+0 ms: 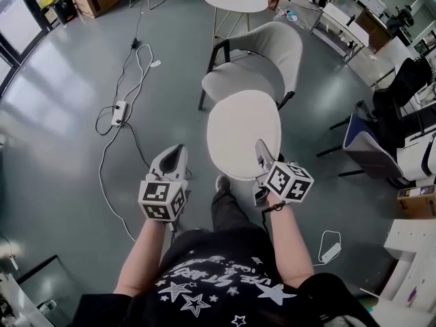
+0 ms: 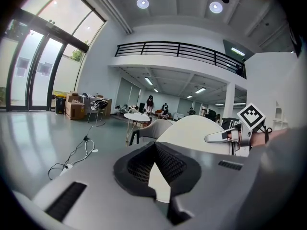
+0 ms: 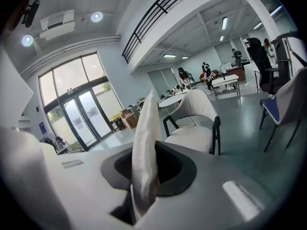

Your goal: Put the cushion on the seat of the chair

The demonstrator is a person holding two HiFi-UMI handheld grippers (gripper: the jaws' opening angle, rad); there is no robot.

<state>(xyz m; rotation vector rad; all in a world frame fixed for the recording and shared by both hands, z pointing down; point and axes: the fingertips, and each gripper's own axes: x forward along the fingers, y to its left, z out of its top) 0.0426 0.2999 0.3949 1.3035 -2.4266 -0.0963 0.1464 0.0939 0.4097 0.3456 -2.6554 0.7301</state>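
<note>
**Get the cushion flat over the seat before you let go**

Your right gripper (image 1: 263, 150) has its jaws clamped on the near rim of the round white cushion (image 1: 243, 133). In the right gripper view the cushion's edge stands upright between the jaws, pinched thin. Your left gripper (image 1: 178, 151) is just to the cushion's left and apart from it, its jaws closed together on nothing.

The cushion hangs in the air in front of you, between you and the chair (image 1: 276, 46). The far edge overlaps the front of the pale seat (image 1: 231, 82) in the head view, but it does not look set down yet. The seat is bare.

- Step closer so you reach forward less, because a one-sided grip on a soft disc will likely let the far edge droop.
- Watch your feet as you go: a cable (image 1: 126, 101) trails across the floor to your left.
- Tip the cushion from edge-on to flat as you bring it over the seat.
- Land the far edge against the backrest first, then lower the near edge.
- Use the closed left gripper to steady or nudge the loose side if it sags.
- Release only once the cushion rests fully on the seat and is centred.
</note>
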